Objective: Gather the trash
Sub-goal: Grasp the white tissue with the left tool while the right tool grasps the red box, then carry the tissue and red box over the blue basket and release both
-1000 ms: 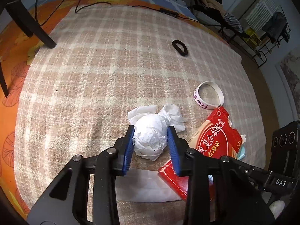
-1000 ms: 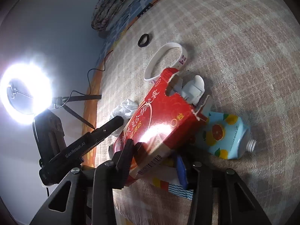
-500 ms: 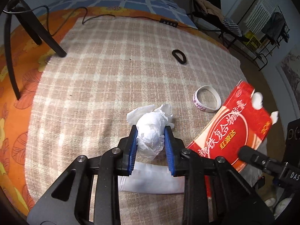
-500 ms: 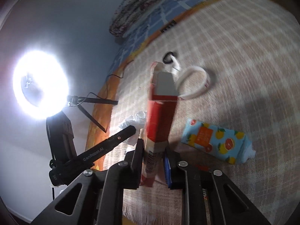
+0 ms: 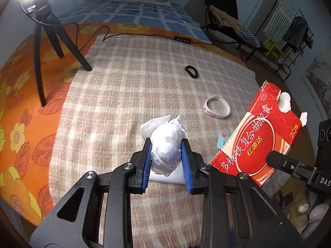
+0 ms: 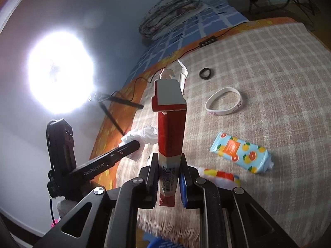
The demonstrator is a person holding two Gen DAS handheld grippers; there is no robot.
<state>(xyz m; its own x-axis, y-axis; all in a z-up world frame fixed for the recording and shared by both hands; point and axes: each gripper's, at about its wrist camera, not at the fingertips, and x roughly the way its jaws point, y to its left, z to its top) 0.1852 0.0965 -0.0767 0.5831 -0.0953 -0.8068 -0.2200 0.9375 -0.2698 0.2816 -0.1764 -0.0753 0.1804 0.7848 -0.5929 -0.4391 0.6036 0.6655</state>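
The lamp (image 6: pixel 60 72) in the right wrist view is blown out to a white glare, so its form cannot be told. The box (image 6: pixel 170 134) hides the blanket behind it, and its lower end sits between the jaws. A blue object (image 6: pixel 161 243) at the bottom edge is cut off and unreadable. In the left wrist view the box (image 5: pixel 260 136) covers all but a corner of the tube (image 5: pixel 221 140), and the wristband (image 5: pixel 217 107) print is too small to read.
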